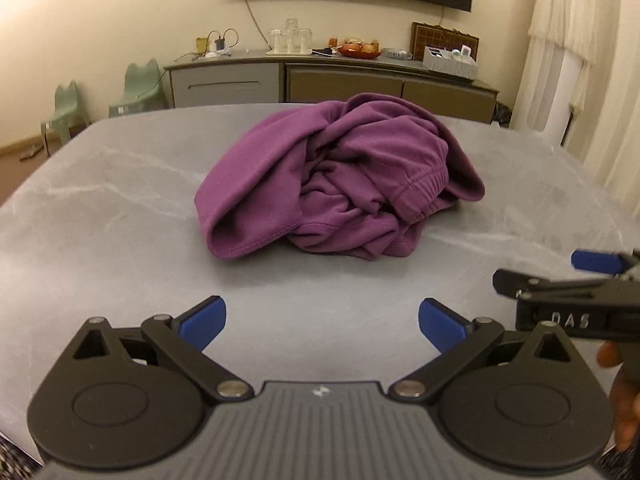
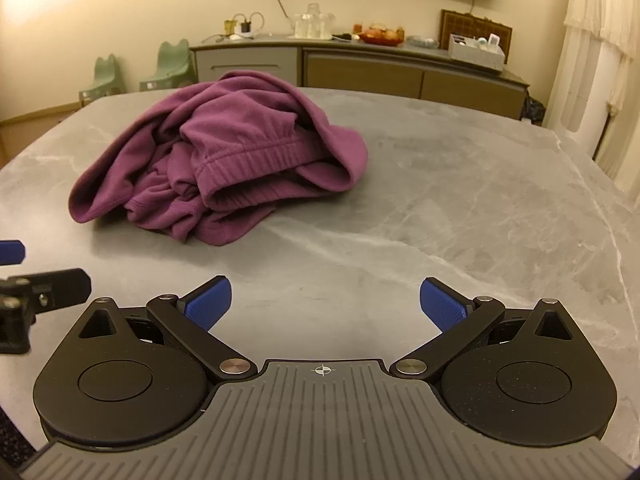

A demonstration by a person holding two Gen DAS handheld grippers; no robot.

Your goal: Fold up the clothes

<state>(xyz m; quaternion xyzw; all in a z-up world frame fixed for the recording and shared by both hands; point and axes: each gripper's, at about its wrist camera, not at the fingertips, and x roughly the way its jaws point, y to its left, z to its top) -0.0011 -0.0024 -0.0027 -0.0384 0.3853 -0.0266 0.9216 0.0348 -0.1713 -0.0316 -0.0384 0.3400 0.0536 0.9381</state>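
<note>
Both grippers, left gripper [image 1: 322,326] and right gripper [image 2: 325,306], hover spread above table [image 1: 100,208].

garment [image 1: 340,176]: purple fleece, soft and thick
state: unfolded, crumpled in one rumpled heap
detail: gathered elastic waistband [image 2: 256,156] showing on the near right side; stitched hem at the near left
place: lying on the grey marbled table [image 2: 440,220], touched by nothing
</note>
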